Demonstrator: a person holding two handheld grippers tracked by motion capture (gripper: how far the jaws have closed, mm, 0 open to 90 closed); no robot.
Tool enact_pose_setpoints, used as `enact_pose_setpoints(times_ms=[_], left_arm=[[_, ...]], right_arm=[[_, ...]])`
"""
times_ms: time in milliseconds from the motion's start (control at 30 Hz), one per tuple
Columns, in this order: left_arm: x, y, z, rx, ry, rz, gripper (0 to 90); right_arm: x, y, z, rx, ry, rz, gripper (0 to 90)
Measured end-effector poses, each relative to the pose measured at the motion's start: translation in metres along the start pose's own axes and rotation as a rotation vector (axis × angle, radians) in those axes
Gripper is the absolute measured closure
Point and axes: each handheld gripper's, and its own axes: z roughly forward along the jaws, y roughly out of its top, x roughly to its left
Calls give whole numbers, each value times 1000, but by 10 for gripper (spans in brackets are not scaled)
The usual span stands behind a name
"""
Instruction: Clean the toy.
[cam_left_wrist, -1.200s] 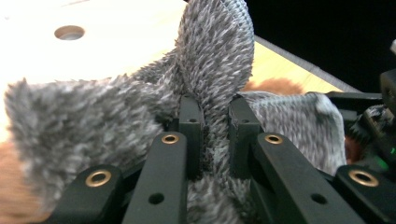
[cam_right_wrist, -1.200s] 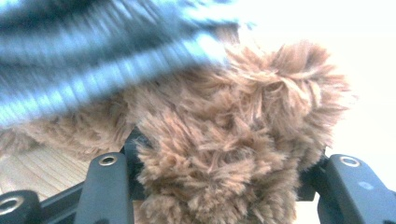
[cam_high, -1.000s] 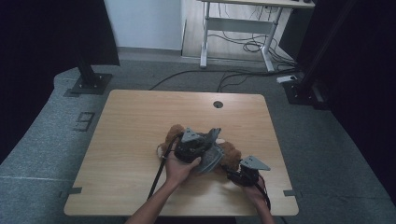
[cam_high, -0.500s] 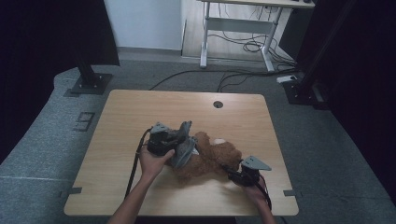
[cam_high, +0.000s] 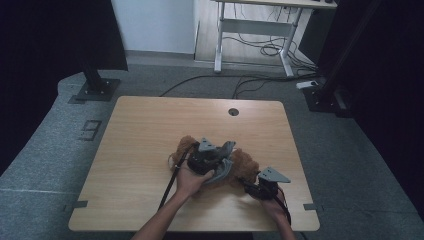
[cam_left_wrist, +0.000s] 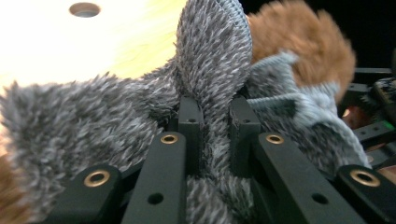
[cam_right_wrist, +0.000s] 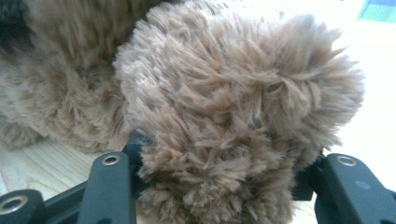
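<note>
Two grippers, one brown plush toy (cam_high: 247, 162) on the bench (cam_high: 150, 130).
Grey fabric (cam_left_wrist: 212, 70) is pinched by the left gripper (cam_left_wrist: 215, 114) fingers; a plush limb (cam_right_wrist: 233, 121) is clamped by the right gripper (cam_right_wrist: 219, 172) fingers.

You have one wooden table (cam_high: 150, 150) in front of you, with one round cable hole (cam_high: 233, 111) at its far edge. On it lies one brown plush toy (cam_high: 245, 162) and one grey fleecy garment (cam_left_wrist: 93, 121) on that toy. You hold two grippers: the left gripper (cam_left_wrist: 212, 114) and the right gripper (cam_right_wrist: 215, 172). Beyond the table stands one white desk frame (cam_high: 255, 35).
</note>
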Motion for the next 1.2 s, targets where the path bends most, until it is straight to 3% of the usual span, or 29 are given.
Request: enact_pose_setpoints(times_ms=[67, 133, 200, 333, 367, 567, 667, 767, 833, 900, 933, 1033, 1167, 1200], left_arm=[[7, -3, -10, -15, 26, -6, 783], [12, -5, -23, -25, 94, 26, 783], [23, -9, -35, -33, 138, 12, 783], [54, -23, -51, -32, 140, -71, 783], [62, -29, -56, -42, 121, -105, 783], [72, -43, -77, -82, 138, -139, 782], [63, -36, -86, -124, 118, -124, 782], [42, -21, -91, -164, 73, -84, 781], [25, -6, -87, -177, 27, -64, 781], [13, 5, -80, -174, 13, -35, 781], [1, 15, -72, -169, -14, -14, 781], [-19, 34, -50, -155, -40, 20, 780], [-40, 53, -6, -94, -134, -13, 779], [-44, 55, 2, -77, -126, -6, 779]], right_arm=[[1, 0, 0, 0, 0, -3, 431], [0, 0, 0, 1, 0, 0, 430], [0, 0, 0, 1, 1, 4, 431], [0, 0, 1, -1, 2, 10, 430], [0, 1, 1, -2, 2, 10, 430], [0, 2, 1, 0, 2, 12, 429], [0, 2, 3, 3, -2, 18, 430], [-1, 3, 4, 2, -5, 21, 430], [-1, 4, 5, 3, -5, 23, 430], [-1, 4, 6, 6, -4, 23, 430], [-1, 5, 6, 6, -4, 23, 430], [-1, 5, 6, 7, -3, 27, 430], [-1, 6, 7, 8, -1, 21, 430], [-1, 5, 7, 6, -1, 19, 430]])
